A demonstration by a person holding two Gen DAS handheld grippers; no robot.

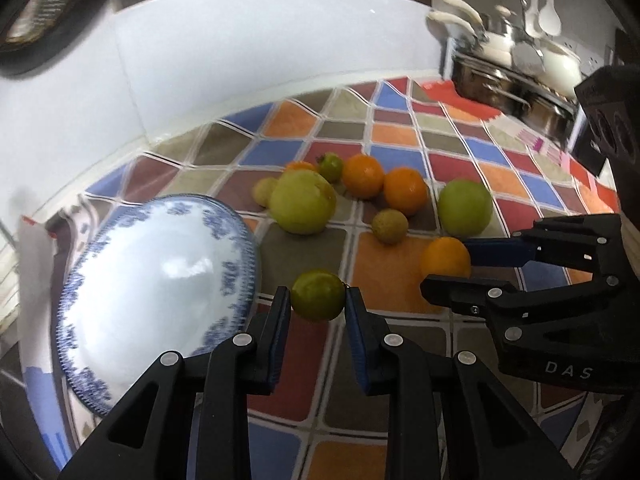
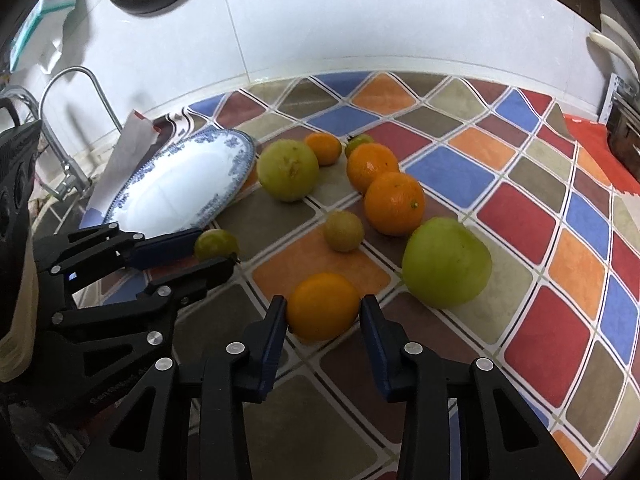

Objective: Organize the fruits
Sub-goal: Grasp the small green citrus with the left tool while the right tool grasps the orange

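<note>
My left gripper (image 1: 318, 300) is shut on a small green citrus (image 1: 318, 295), just right of the blue-and-white plate (image 1: 120, 320); it also shows in the right wrist view (image 2: 216, 256). My right gripper (image 2: 323, 312) is shut on an orange (image 2: 323, 306), also seen in the left wrist view (image 1: 446, 258). Loose on the cloth lie two large green fruits (image 2: 287, 170) (image 2: 446, 262), two oranges (image 2: 394, 203) (image 2: 372, 166), a small yellow-green fruit (image 2: 343, 231) and more small fruit behind. The plate (image 2: 180, 196) holds nothing.
A checkered cloth (image 2: 532, 216) covers the counter. A sink faucet (image 2: 72, 128) stands left of the plate. Steel pots and pans (image 1: 516, 80) stand at the right back. A white tiled wall (image 2: 320, 20) runs behind.
</note>
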